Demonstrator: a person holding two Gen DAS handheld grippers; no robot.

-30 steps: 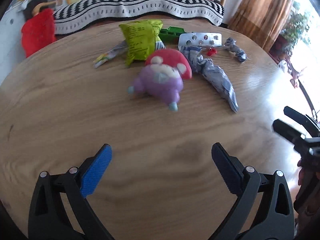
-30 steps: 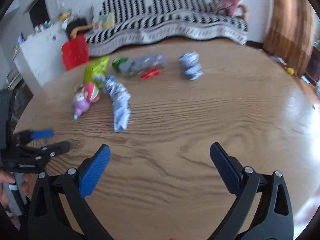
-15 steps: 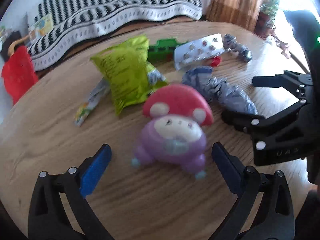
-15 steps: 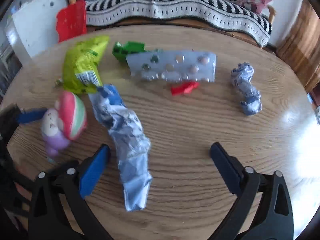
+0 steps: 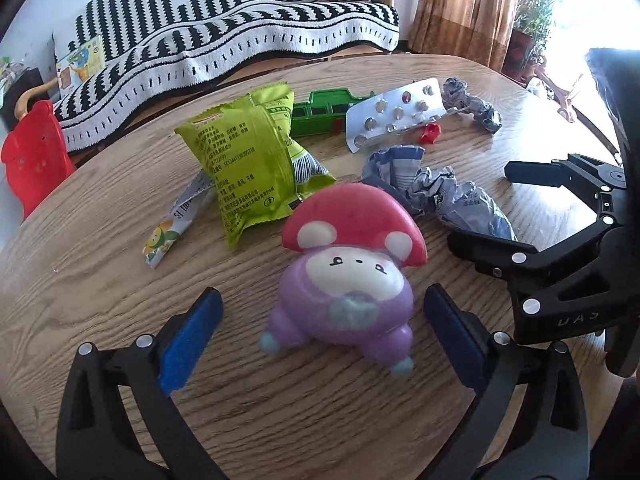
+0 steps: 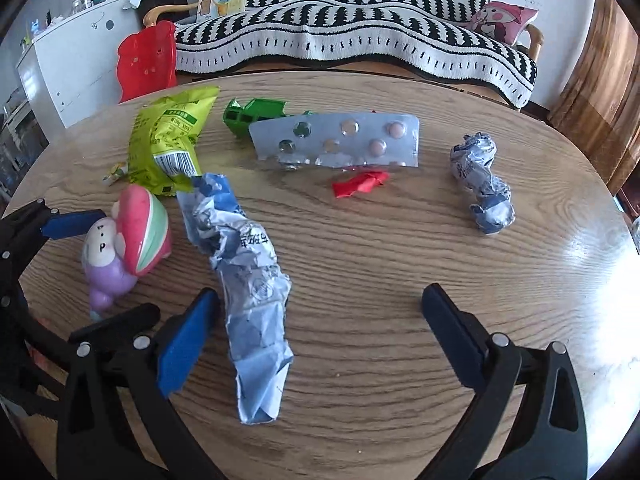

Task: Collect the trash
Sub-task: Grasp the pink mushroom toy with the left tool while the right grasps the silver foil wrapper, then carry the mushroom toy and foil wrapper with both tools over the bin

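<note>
My left gripper [image 5: 320, 328] is open, its blue pads on either side of a purple mushroom toy [image 5: 348, 272] with a red cap, not touching it. My right gripper [image 6: 316, 332] is open over a long crumpled blue-white paper [image 6: 244, 280], which lies next to its left pad. On the round wooden table [image 6: 380, 260] lie a green snack bag [image 5: 248, 164], a silver pill blister [image 6: 340, 144], a red scrap [image 6: 360, 184] and a smaller crumpled paper [image 6: 484, 184]. The right gripper shows at the right of the left wrist view [image 5: 560, 216].
A green toy truck [image 6: 256, 116] lies behind the blister. A small sachet [image 5: 172, 228] sits left of the snack bag. A red plastic chair [image 6: 148, 60] and a striped sofa [image 6: 360, 44] stand beyond the table's far edge. A white cabinet [image 6: 72, 68] is at the left.
Both grippers moved forward toward the pile. The left one came up around the mushroom toy; the right one came up over the long crumpled paper. Both stayed open.
</note>
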